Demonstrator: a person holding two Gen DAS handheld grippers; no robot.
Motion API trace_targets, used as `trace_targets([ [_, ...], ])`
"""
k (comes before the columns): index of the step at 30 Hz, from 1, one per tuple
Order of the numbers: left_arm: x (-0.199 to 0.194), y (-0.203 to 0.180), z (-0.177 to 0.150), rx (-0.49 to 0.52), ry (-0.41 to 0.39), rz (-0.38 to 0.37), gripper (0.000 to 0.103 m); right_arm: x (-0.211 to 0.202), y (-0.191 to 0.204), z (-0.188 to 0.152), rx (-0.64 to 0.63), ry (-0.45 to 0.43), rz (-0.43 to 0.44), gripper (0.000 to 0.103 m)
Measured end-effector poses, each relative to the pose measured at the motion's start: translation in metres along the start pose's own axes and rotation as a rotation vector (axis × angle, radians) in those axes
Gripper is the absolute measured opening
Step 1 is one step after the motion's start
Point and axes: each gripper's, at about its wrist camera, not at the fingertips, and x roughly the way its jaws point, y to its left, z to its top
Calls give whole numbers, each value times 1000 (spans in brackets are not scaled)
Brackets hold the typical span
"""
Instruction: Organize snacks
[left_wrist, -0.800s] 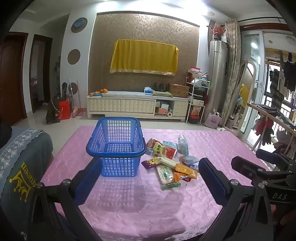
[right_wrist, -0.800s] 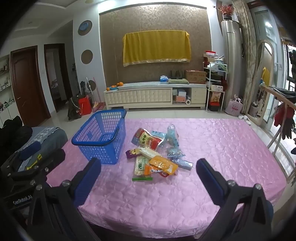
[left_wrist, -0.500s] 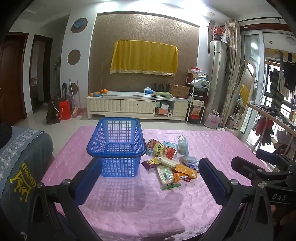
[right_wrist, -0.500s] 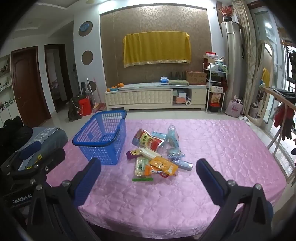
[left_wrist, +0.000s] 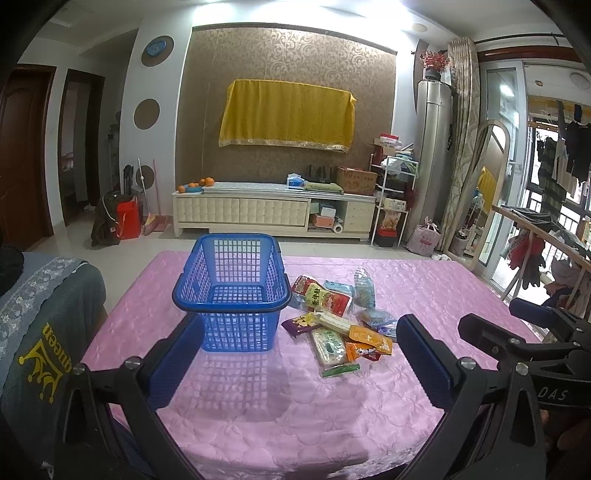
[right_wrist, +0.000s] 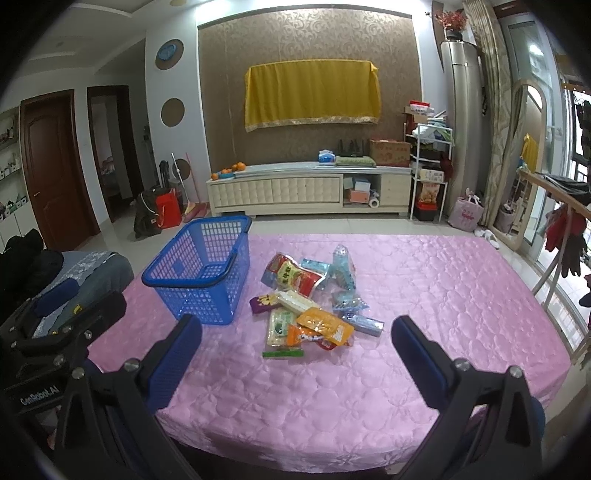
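An empty blue plastic basket (left_wrist: 231, 291) stands on the pink tablecloth (left_wrist: 280, 398); it also shows in the right wrist view (right_wrist: 201, 267). A pile of snack packets (left_wrist: 338, 325) lies just right of it, with an orange packet (right_wrist: 325, 325) on top near the front and a red-green packet (right_wrist: 293, 277) at the back. My left gripper (left_wrist: 299, 339) is open and empty, held above the near table edge. My right gripper (right_wrist: 297, 339) is open and empty, nearer than the pile. The right gripper (left_wrist: 532, 339) shows at the right of the left wrist view.
A chair with a grey cover (left_wrist: 40, 332) stands at the table's left. A cream TV cabinet (left_wrist: 273, 212) lines the far wall. A wooden rail with hanging clothes (left_wrist: 546, 240) runs along the right side.
Both views have shifted very slightly; the basket and snacks lie as before. Both grippers stay open.
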Motion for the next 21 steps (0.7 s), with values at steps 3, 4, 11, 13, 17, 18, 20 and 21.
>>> trace_targets([
  [3,1,1,0,-3,3,-3,103,0,0,0,0,-1,1,103],
  [4,2,1,0,-3,4,-2,103,0,0,0,-1,0,0,103],
  [11,3,2,-2,-7,6,-3,103,0,1,-1,2,8,5,103],
  [13,3,2,-2,-7,5,-3,103,0,1,-1,1,8,5,103],
  [17,3,1,-3,-8,7,-1,103,1,1,-1,3,13,9,103],
  [18,3,2,-2,-14,13,-1,103,2,1,-1,4,17,11,103],
  [20,4,2,-2,-19,16,-1,103,3,0,0,5,20,14,103],
  [21,5,1,-2,-18,16,-2,103,4,0,0,6,22,15,103],
])
